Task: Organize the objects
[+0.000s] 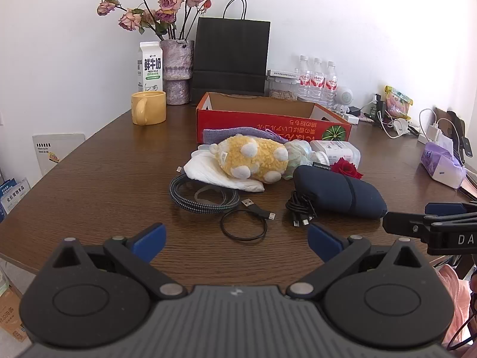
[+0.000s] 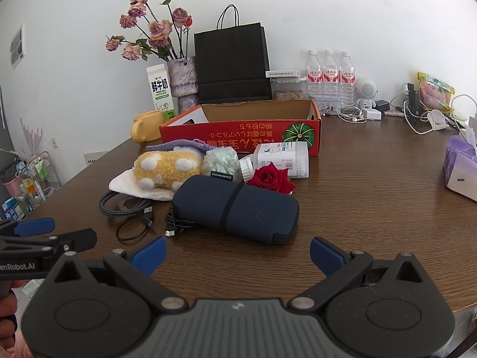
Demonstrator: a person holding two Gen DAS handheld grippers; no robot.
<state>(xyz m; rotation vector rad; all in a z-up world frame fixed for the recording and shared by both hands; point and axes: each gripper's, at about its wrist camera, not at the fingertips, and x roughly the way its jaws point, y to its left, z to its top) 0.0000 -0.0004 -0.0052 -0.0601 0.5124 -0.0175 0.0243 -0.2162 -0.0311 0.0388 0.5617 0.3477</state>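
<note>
Both tongs, left tongs (image 1: pixel 236 240) and right tongs (image 2: pixel 238 255), wide and empty above the table (image 1: pixel 89 179). Navy pouch (image 2: pixel 235 207), yellow plush (image 1: pixel 253 159) near red box (image 1: pixel 268 119).

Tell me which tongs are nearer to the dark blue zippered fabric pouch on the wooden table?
Right. The right tongs hover open just in front of the dark blue zippered fabric pouch. The left tongs hover open further left, before the thin black cable loop.
</note>
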